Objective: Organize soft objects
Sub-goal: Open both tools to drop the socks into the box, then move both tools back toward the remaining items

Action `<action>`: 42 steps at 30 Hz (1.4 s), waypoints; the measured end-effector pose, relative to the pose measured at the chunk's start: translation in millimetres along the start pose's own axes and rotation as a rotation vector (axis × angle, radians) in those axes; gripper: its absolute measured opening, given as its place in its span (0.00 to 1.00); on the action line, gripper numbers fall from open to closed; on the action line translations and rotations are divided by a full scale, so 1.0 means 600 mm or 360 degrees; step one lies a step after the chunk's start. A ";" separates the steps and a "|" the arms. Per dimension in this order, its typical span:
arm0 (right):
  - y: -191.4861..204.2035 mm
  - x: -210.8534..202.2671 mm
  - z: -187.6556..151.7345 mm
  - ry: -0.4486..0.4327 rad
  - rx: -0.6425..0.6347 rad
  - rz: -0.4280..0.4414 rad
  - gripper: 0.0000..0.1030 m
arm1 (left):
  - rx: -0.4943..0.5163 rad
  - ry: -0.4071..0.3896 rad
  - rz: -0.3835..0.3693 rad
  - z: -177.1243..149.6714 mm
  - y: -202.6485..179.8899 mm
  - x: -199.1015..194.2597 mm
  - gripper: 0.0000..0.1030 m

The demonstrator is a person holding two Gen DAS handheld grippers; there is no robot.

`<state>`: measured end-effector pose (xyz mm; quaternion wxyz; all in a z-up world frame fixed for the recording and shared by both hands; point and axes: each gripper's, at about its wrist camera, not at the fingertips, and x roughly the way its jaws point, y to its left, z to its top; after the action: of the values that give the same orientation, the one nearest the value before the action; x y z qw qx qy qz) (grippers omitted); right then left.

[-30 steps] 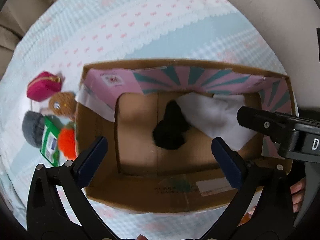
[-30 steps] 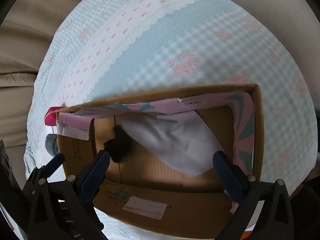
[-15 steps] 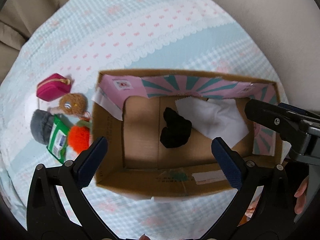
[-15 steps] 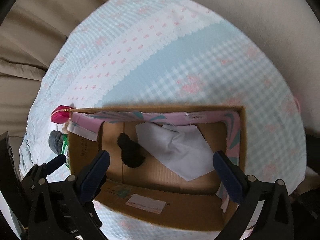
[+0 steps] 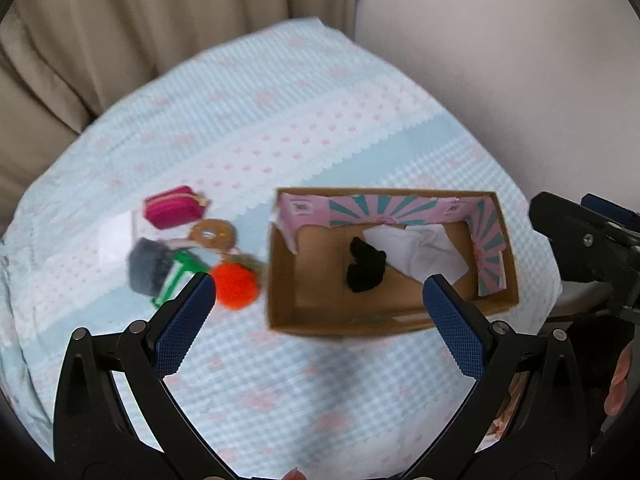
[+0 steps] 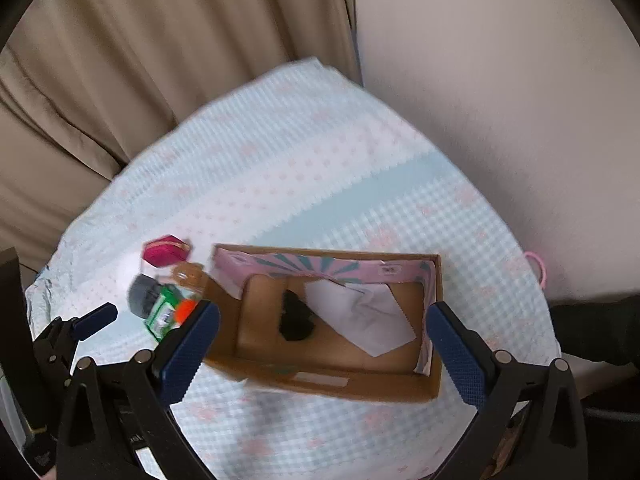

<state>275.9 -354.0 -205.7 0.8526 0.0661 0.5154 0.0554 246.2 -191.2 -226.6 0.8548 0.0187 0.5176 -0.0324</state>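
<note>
Holding my left gripper [image 5: 318, 314] and right gripper [image 6: 322, 344] above the box [image 5: 348, 324], both jaws wide open and empty, black sock [image 5: 364, 268] and white cloth [image 5: 424, 256] inside, orange pompom [image 5: 234, 286] beside it.

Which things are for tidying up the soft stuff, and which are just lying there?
For the job:
cardboard box
black soft thing
white cloth
orange pom-pom
grey pom-pom
brown plush
magenta pouch

Just lying there:
green packet
pink loop
curtain
bedspread

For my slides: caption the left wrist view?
Open left gripper above cardboard box holding black plush and white cloth.
</note>
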 end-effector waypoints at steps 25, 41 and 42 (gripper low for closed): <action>0.282 -0.238 -0.243 -0.0562 -0.0022 -0.0203 1.00 | 0.0014 -0.0488 -0.0079 -0.201 0.321 -0.287 1.00; 0.420 -0.147 -0.263 -0.0520 0.0121 -0.0125 1.00 | 0.0028 -0.0392 -0.0098 -0.183 0.493 -0.198 1.00; 0.430 -0.127 -0.258 -0.0504 0.0107 -0.0134 1.00 | 0.0028 -0.0376 -0.0107 -0.176 0.500 -0.184 1.00</action>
<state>96.5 -103.5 -166.6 0.9220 0.0810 0.3784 -0.0088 124.5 118.9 -178.2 0.9080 0.0049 0.4134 -0.0678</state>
